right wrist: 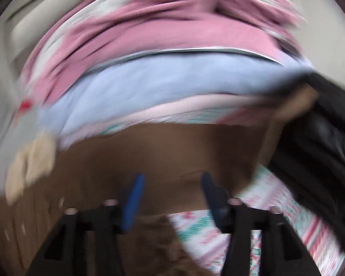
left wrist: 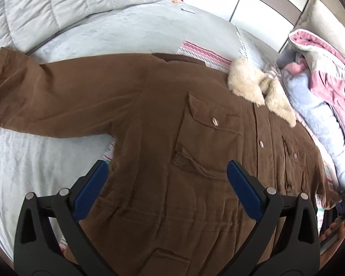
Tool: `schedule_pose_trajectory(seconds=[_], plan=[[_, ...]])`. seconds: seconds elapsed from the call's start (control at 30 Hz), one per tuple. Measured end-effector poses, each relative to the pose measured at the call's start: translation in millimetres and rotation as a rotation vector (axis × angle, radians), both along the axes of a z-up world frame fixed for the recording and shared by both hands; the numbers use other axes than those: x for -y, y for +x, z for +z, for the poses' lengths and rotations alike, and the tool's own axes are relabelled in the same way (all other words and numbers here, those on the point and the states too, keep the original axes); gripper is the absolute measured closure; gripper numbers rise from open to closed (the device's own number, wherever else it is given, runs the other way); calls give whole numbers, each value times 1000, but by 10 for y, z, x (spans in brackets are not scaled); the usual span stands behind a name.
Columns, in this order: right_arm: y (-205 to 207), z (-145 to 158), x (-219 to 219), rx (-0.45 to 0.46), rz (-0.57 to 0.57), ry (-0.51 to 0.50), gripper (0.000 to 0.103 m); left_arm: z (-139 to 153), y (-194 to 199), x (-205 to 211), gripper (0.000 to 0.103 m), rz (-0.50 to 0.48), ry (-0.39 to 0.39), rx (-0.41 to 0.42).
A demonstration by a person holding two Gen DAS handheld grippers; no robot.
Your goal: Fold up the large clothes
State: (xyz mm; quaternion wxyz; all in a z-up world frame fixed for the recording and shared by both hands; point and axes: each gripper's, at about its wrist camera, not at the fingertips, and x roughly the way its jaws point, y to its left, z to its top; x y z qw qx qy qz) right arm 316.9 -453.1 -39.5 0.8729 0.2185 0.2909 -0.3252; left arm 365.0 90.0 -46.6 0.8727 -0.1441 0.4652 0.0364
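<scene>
A large brown jacket (left wrist: 163, 119) with a cream fur collar (left wrist: 260, 87) lies spread front-up on the bed, one sleeve (left wrist: 34, 87) stretched to the left. My left gripper (left wrist: 168, 168) is open and empty, hovering above the jacket's lower front. The right wrist view is blurred by motion. It shows my right gripper (right wrist: 172, 179) open and empty over the brown jacket (right wrist: 163, 147), with the fur collar (right wrist: 30, 161) at the left.
The bed has a grey sheet (left wrist: 34, 161) and a patterned cloth (right wrist: 209, 237) under the jacket. A quilted grey duvet (left wrist: 57, 4) lies at the back. A pile of pink and light blue bedding (left wrist: 319, 96) lies beside the jacket (right wrist: 149, 87). A black garment (right wrist: 322, 142) sits at the right.
</scene>
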Motion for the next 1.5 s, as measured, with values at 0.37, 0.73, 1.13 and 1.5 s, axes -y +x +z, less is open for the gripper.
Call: schedule_pose_trajectory(seconds=[0.37, 0.73, 1.13, 1.5], plan=[[-28, -388, 1429, 47, -217, 329, 69, -38, 10, -11, 1, -4, -1, -11], [652, 1226, -1004, 291, 470, -467, 99, -59, 22, -50, 1, 10, -19, -14], [1298, -777, -2833, -280, 1111, -514, 89, -26, 21, -252, 1, 57, -75, -2], [1127, -307, -2324, -108, 1267, -94, 46, -41, 26, -214, 1, 48, -49, -6]])
